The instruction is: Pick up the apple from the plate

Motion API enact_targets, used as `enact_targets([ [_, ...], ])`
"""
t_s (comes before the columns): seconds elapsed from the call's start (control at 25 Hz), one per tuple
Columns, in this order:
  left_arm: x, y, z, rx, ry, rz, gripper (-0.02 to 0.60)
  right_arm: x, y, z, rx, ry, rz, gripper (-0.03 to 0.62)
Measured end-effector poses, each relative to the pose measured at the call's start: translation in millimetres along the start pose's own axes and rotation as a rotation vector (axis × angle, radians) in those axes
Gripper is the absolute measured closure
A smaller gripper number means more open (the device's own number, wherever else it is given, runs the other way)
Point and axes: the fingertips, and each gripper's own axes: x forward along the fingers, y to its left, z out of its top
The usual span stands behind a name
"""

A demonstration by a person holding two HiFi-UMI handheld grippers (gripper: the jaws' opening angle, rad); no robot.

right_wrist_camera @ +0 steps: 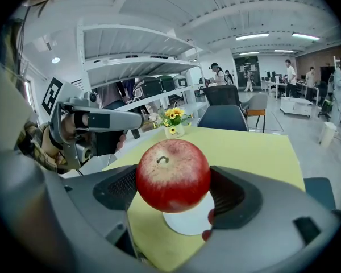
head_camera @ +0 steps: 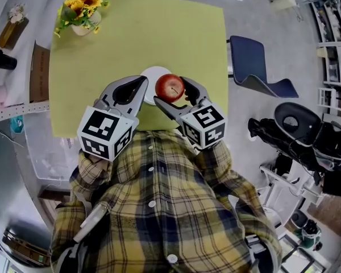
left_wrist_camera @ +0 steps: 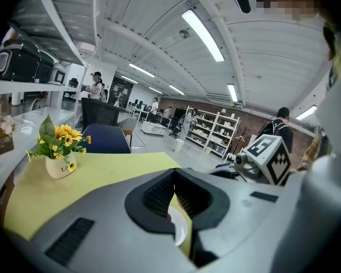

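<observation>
A red apple (head_camera: 169, 87) (right_wrist_camera: 173, 175) is clamped between the pads of my right gripper (head_camera: 174, 94) (right_wrist_camera: 173, 191), which is shut on it. The apple hangs a little above the white plate (head_camera: 149, 74) (right_wrist_camera: 188, 224), clear of its surface. The plate lies near the front edge of the yellow-green table (head_camera: 131, 33). My left gripper (head_camera: 137, 88) (left_wrist_camera: 173, 193) sits just left of the plate, its jaws shut together with nothing between them; a slice of the plate (left_wrist_camera: 179, 230) shows under them. In the right gripper view the left gripper (right_wrist_camera: 96, 124) is at the left.
A white pot of sunflowers (head_camera: 82, 13) (left_wrist_camera: 59, 152) stands at the table's far left corner. A blue chair (head_camera: 256, 67) is beyond the right edge, with black bags (head_camera: 307, 135) near it. Shelving (head_camera: 11, 50) runs along the left.
</observation>
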Motion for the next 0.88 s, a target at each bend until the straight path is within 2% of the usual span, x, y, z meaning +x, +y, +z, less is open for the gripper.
enact_targets([
  [0.28,1.0,1.0,5.7,0.022,0.007,-0.008,0.574,-0.9,-4.4,-5.3,0.016,0.002,-0.012,0.210],
  [0.72,7.8,16.3,14.5,-0.079,-0.019,-0.057,0.574,1.9,-7.6,-4.1,0.011,0.002,-0.010,0.210],
  [0.88,10.6,6.4,14.0,-0.036,0.002,-0.074,0.574,-2.0,-7.8,-1.8,-0.001,0.004,-0.005,0.210],
])
